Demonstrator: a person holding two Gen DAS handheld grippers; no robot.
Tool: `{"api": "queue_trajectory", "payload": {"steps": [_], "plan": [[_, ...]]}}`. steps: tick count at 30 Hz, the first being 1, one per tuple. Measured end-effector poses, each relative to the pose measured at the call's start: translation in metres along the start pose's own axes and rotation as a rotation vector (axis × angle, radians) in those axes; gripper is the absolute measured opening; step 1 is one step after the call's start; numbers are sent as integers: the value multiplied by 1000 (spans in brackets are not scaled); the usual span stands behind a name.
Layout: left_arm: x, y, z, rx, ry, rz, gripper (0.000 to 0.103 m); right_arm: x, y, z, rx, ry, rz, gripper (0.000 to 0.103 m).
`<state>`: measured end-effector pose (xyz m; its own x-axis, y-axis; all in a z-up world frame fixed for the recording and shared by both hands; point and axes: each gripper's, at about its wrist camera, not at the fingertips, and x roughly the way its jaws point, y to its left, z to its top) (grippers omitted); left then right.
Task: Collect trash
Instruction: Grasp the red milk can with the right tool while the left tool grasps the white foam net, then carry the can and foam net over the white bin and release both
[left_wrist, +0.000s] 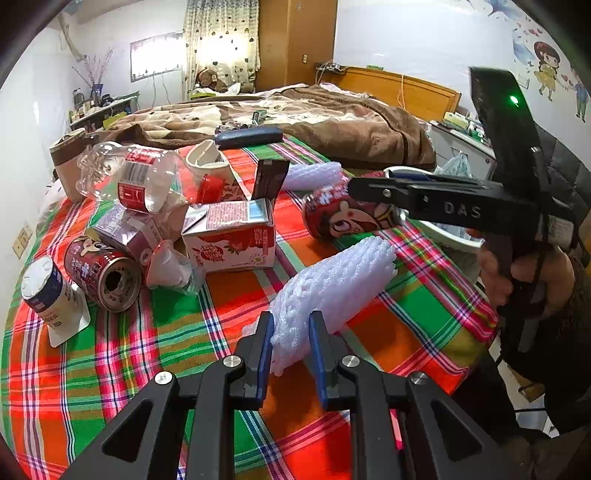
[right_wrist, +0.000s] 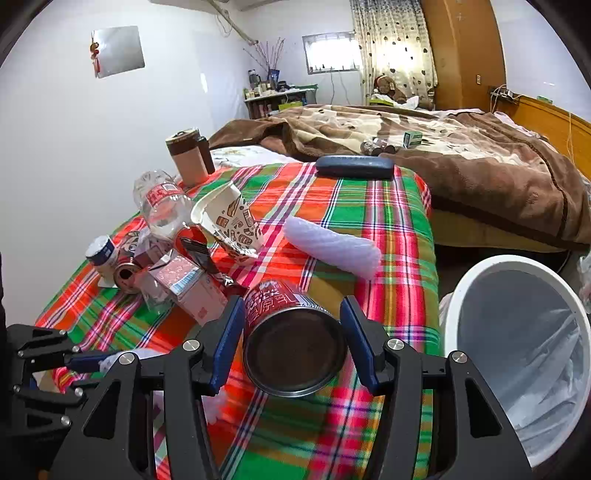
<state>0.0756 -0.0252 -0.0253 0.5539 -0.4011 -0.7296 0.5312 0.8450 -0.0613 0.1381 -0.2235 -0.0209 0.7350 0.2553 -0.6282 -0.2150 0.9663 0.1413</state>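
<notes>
Right-wrist view: the right gripper (right_wrist: 291, 332) straddles a red printed metal drink can (right_wrist: 293, 341) lying on its side on the red, green and orange plaid cloth (right_wrist: 388, 229), the can's long axis running along the line of the fingers and its dark round base turned toward the lens. The blue pads (right_wrist: 227, 339) sit at the can's two flanks; the left one looks to touch, while a sliver of gap seems to remain at the right one, so whether the grip has fully landed cannot be told. A white round plastic bin with a clear liner (right_wrist: 517, 332) stands just off the cloth's edge to the right of this gripper, its mouth tipped toward the camera. That makes the right hand the nearer one to the drop-off.

From the left wrist, the left gripper (left_wrist: 291, 332) is pinched on the near end of a white foam net sleeve (left_wrist: 332, 284), whose length stretches away up and to the right. More litter is heaped at far left: a crushed clear plastic bottle (left_wrist: 133, 177), a strawberry milk carton (left_wrist: 231, 236) and a second red can (left_wrist: 101, 271). The coming move is probably a short swing rightward to the bin.
</notes>
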Motion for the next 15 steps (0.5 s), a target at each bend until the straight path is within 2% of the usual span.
{"api": "queue_trajectory", "payload": {"steps": [9, 15], "plan": [[-6, 2, 11, -41, -30, 17, 20, -14, -8, -15, 21, -4, 24, 54], [-8, 5, 11, -58, -31, 36, 20, -8, -8, -33, -6, 73, 22, 54]]}}
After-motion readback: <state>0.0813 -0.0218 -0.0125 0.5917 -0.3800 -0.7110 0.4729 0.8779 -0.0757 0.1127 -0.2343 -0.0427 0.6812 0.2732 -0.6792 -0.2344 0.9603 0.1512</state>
